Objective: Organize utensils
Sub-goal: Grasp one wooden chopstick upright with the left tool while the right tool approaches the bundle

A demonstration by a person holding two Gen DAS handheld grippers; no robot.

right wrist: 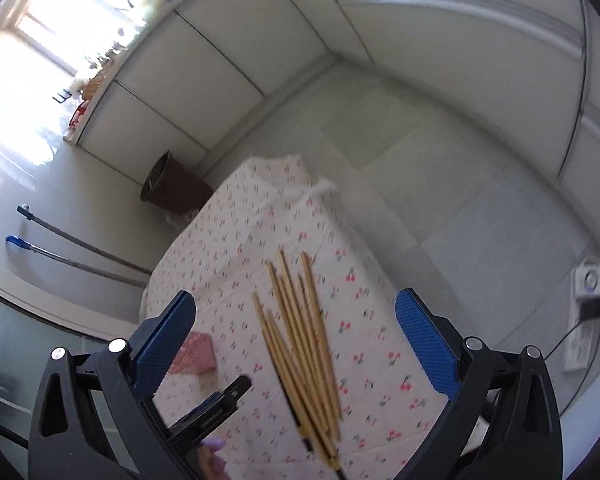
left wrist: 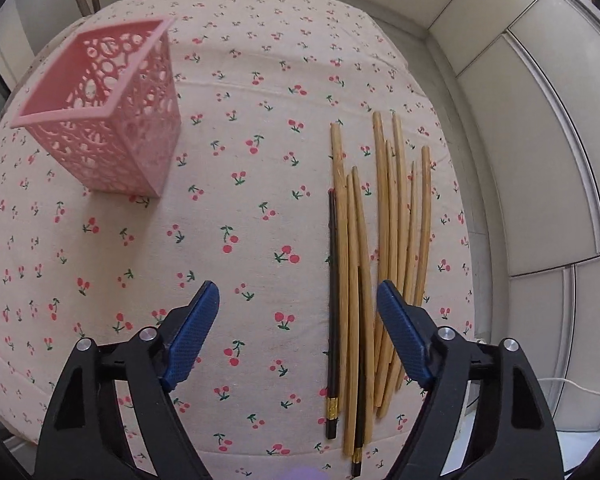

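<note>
Your left tongs (left wrist: 298,336) hang wide apart over the near end of the chopsticks (left wrist: 364,280), holding nothing; the right pad sits above the bundle and the left pad over bare cloth. Your right tongs (right wrist: 296,344) are spread wide too, empty, with the same bundle lying between their fingers in that view, not touched.

The chopsticks lie in a loose fan on the cherry-print tabletop (left wrist: 240,208), mostly pale wood, with a black chopstick (left wrist: 332,300) along the left edge and another dark one partly under the pale ones. Their near ends are closer together than the far tips, so I judge the near end the better place to grip. Centre one pair of tongs over it, bring the pads down flat on either side and squeeze until the sticks bunch rather than scatter.

Farther off, to the left, the pink basket (left wrist: 104,112) stands upright and empty, well apart from the bundle. Carry the sticks over and drop them in tips down.
</note>
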